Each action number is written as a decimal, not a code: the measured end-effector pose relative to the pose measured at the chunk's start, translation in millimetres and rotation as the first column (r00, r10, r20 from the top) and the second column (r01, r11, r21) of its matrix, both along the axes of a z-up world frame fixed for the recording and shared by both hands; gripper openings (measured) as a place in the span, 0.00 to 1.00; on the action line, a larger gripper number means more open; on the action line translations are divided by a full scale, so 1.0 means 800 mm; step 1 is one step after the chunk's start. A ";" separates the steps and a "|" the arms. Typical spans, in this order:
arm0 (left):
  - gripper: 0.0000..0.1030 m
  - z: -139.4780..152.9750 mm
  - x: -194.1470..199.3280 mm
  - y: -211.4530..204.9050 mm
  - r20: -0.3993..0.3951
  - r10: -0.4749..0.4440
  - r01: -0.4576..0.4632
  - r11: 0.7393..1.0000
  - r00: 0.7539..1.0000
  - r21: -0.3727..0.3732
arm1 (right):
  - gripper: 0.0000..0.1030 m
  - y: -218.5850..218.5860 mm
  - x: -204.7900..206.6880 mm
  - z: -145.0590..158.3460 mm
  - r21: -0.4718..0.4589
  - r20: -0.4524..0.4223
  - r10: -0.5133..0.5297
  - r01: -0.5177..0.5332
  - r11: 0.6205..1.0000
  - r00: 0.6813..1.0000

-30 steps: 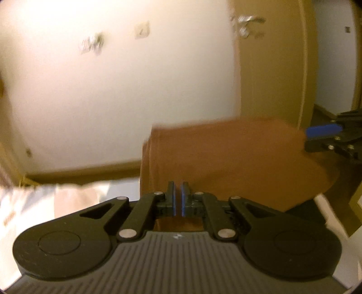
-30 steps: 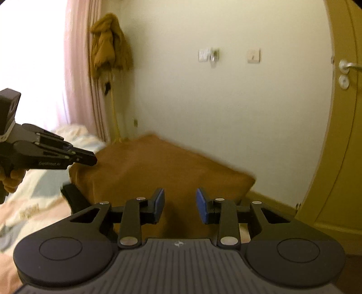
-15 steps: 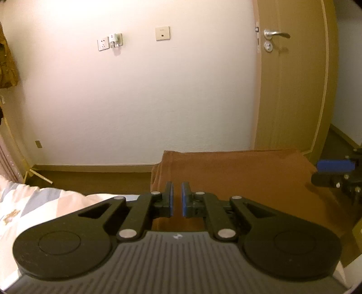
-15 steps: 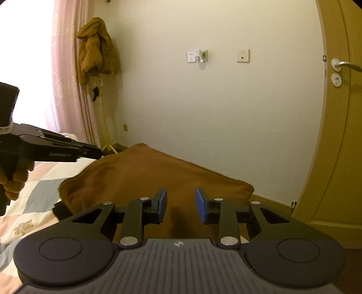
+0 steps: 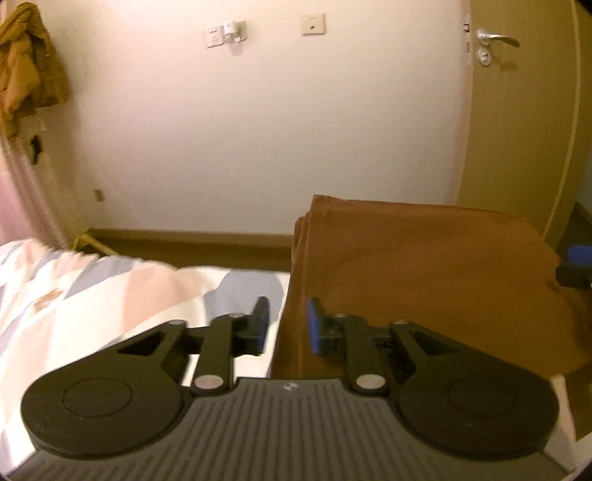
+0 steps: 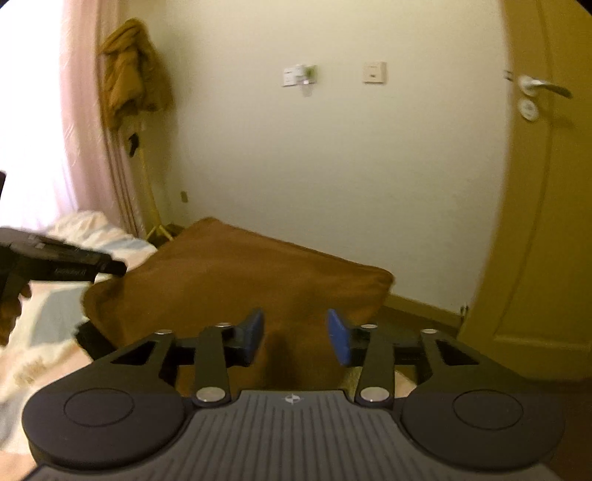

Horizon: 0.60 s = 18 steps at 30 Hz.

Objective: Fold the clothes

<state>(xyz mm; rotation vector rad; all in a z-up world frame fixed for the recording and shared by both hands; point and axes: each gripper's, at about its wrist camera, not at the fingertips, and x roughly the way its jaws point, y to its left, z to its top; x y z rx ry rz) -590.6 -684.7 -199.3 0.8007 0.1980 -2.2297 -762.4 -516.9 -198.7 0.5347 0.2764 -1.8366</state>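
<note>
- The left gripper (image 5: 285, 325), whose fingers were nearly together half a second ago, now has its fingers spread apart, with nothing between them.
- The right gripper (image 6: 294, 336) has also widened since the earlier frame; its blue pads (image 6: 338, 338) stand well apart and grasp nothing.
- The folded brown garment (image 5: 425, 266) lies flat on the bed, at the end nearest the wall, released from both grippers.
- In the left wrist view, the garment's left edge runs just between the left gripper's fingers, with stacked folded layers showing at its far left corner.
- In the right wrist view, the garment (image 6: 236, 281) sits directly ahead of the open fingers, and the left gripper (image 6: 111, 266) reaches in from the left above its near corner.
- A patterned bedsheet (image 5: 111, 292) in white, peach and pale blue covers the bed beside the garment.
- Behind stands a cream wall (image 5: 259, 129) with a socket and a switch plate (image 5: 313, 24).
- A yellow-brown door (image 6: 547, 185) with a metal handle stands at right.
- A brown coat (image 6: 129, 74) hangs on a stand beside a pink curtain (image 6: 85, 129).
</note>
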 end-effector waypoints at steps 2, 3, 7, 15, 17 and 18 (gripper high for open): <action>0.45 0.018 0.007 0.024 0.024 0.022 -0.023 0.998 0.999 0.051 | 0.62 0.023 0.006 0.012 0.009 0.043 -0.032 0.031 0.999 0.999; 0.50 0.027 0.012 0.037 0.034 0.032 -0.035 0.996 0.999 0.083 | 0.64 0.033 0.010 0.015 0.017 0.064 -0.042 0.041 0.999 0.997; 0.61 0.049 0.024 0.076 0.064 0.054 -0.065 0.982 0.996 0.177 | 0.74 0.069 0.029 0.030 0.055 0.158 -0.085 0.077 0.996 0.984; 0.72 0.089 0.070 0.141 0.095 0.131 -0.151 0.957 0.987 0.249 | 0.87 0.115 0.069 0.081 0.091 0.179 -0.117 0.102 0.991 0.977; 0.80 0.099 0.081 0.156 0.101 0.143 -0.165 0.952 0.985 0.258 | 0.89 0.126 0.082 0.096 0.099 0.179 -0.114 0.097 0.990 0.977; 0.82 0.105 0.086 0.163 0.104 0.149 -0.172 0.950 0.983 0.262 | 0.94 0.131 0.090 0.103 0.104 0.180 -0.112 0.095 0.990 0.977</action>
